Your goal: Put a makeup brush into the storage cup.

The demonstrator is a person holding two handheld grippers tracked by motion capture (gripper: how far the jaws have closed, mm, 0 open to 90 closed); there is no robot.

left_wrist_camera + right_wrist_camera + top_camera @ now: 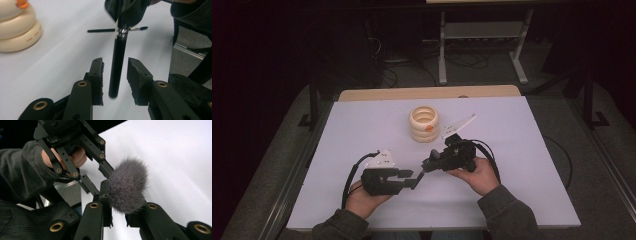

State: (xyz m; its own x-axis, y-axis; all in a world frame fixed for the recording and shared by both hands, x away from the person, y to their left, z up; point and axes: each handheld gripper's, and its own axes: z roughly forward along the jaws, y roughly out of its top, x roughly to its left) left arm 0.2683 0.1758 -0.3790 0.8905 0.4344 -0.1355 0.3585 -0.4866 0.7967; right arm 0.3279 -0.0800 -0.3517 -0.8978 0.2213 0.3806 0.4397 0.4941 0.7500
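White table [362,130]: two brushes, one ring stack [424,123].

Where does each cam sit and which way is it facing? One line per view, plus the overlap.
High view: above the person's side, looking forward and down on the table; forearms, both hands show.
Left gripper view: rides the left claw, looks along its jaws at the makeup brush handle between them, pads apart.
Right gripper view: rides the right claw, shut on the brush below its bristles.
Shared: brush, white table.

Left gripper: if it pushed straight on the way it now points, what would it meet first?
Probably the right gripper, which holds the brush whose handle stands between the left gripper's open jaws; depth is unclear.
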